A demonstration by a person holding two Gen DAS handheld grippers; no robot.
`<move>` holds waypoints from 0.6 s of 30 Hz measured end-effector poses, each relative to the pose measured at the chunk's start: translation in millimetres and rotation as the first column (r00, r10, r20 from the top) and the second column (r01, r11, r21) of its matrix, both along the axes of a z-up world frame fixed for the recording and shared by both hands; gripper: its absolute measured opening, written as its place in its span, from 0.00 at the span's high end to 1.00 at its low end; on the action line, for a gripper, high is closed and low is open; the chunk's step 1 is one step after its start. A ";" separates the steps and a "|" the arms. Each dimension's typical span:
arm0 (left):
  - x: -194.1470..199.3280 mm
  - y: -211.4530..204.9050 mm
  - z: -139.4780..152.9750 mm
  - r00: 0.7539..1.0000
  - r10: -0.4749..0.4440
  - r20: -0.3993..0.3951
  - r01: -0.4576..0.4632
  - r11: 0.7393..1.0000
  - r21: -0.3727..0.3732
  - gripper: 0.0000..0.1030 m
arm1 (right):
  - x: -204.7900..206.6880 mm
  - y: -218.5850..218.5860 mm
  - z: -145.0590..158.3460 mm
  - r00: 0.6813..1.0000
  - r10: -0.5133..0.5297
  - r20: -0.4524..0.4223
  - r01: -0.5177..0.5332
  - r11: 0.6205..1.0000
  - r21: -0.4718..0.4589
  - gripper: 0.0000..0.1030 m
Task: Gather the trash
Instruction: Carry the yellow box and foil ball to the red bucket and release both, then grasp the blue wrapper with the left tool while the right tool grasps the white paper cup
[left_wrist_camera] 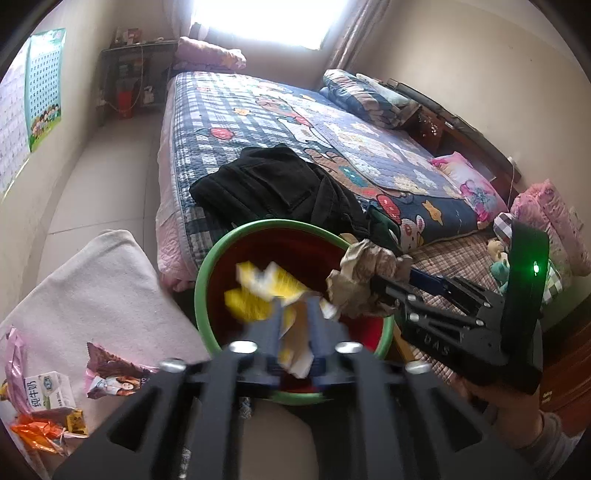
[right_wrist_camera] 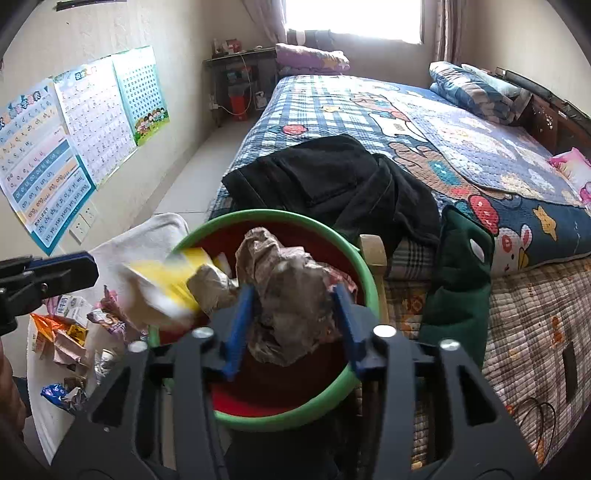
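A bedroom: the quilted bed (left_wrist_camera: 295,122) lies behind a green-rimmed red bin (left_wrist_camera: 207,280). The left gripper (left_wrist_camera: 295,332) tilts down over it, fingers parted around a blurred yellow wrapper (left_wrist_camera: 258,295).

In the right wrist view, over the same bin (right_wrist_camera: 258,216), the right gripper (right_wrist_camera: 295,321) points down, fingers apart, a crumpled brown paper (right_wrist_camera: 291,295) between them; whether they press it I cannot tell.

Daylight only, entering through window (left_wrist_camera: 258,18) at far wall; pane blown out to white in both views, no detail. Glare washes curtain (left_wrist_camera: 351,33) and nearby wall. Room mid-bright; soft shadows, floor (left_wrist_camera: 110,177) evenly lit. Strong fisheye bending at edges, black corner vignette. Yellow wrapper (left_wrist_camera: 262,291) motion-blurred in both views. Near gripper frames dark, soft. Crumpled paper (right_wrist_camera: 291,295) slightly soft. Bed (right_wrist_camera: 424,122) sharp.
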State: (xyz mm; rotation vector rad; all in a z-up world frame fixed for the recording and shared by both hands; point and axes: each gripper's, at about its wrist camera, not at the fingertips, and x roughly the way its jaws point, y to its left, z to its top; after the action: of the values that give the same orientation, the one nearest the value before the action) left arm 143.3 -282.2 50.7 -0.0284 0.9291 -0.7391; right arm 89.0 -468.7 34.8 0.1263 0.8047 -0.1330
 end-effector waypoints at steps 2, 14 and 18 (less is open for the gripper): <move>1.6 0.9 3.3 1.000 0.009 0.001 -0.009 1.000 -0.009 0.46 | -1.9 -1.5 0.3 1.000 -0.010 0.010 0.010 1.000 -0.007 0.29; -13.0 35.4 6.1 0.990 0.117 0.084 -0.128 0.983 0.131 0.08 | -12.6 23.9 1.2 1.000 -0.015 0.003 0.015 0.998 -0.069 0.05; -23.4 64.7 6.2 0.981 0.169 0.097 -0.179 0.978 0.110 0.08 | -21.8 47.3 7.1 0.999 0.010 0.031 -0.008 0.998 -0.070 0.05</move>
State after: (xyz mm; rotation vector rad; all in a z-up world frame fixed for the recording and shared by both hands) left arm 119.8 -217.4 56.9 0.0261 0.8733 -0.5184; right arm 67.2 -421.4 42.0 0.0587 0.7688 -0.1505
